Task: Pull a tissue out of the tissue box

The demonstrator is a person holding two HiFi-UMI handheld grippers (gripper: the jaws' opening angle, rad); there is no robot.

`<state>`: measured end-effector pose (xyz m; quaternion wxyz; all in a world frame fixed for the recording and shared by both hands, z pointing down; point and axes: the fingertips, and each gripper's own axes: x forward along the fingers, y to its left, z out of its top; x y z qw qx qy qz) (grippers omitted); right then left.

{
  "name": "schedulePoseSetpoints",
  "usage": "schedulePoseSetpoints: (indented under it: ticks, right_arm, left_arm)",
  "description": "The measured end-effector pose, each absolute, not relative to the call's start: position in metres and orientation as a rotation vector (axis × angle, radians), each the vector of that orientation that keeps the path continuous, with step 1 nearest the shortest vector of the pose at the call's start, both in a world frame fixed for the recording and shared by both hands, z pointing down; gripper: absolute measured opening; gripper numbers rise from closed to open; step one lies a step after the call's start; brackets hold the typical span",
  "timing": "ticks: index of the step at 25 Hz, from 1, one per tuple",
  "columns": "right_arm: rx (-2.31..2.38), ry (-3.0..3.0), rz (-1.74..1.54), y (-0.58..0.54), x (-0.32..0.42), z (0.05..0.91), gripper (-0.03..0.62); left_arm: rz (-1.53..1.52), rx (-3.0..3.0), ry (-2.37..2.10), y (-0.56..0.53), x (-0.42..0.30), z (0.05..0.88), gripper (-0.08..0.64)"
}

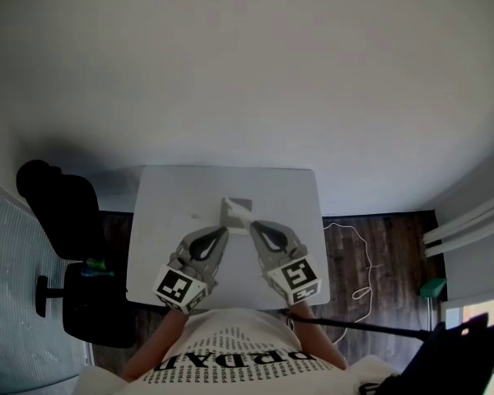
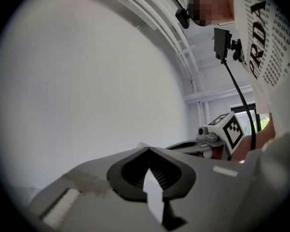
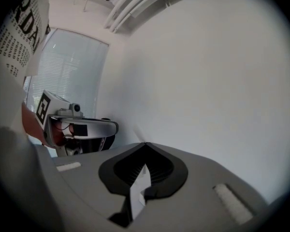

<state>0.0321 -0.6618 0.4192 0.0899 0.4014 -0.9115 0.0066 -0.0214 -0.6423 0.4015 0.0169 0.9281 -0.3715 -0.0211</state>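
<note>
- On the white table, toward its far half, sits the tissue box, small and pale in the head view. It is too small there to tell whether a tissue stands out of its top.
- Just on the near side of the tissue box, the left gripper and the right gripper lie side by side. Their tips converge toward the box and stop close to it; contact cannot be made out.
- Left gripper: its own view shows the jaws clenched, tips meeting in a point. A narrow white sliver shows in the gap behind the tips; whether that is tissue cannot be told.
- Right gripper: its jaws are clenched tip to tip as well, with the same kind of white sliver behind the tips, likewise unidentifiable.
- Each gripper view catches the other gripper's marker cube off to the side, against a plain white wall.
- Left of the tissue box, beyond the table edge, stands a black office chair.
- Right of the tissue box, a thin white cable loops on the dark wooden floor.
</note>
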Motion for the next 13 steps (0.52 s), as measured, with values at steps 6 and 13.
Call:
schedulePoseSetpoints:
  ticks: [6,13]
  right_arm:
    - [1.202,-2.709,0.019,-0.659,0.0343,0.4207,0.009]
    - [1.188,-2.707,0.025,-0.6536,0.0333,0.4177,0.009]
  left_arm:
    - [-0.077,2.886,-1.152,-0.6397,-0.0212,0.4004,-0.003]
    - [-0.067,2.874,-1.162,-0.6342,-0.0199,0.4005,-0.003]
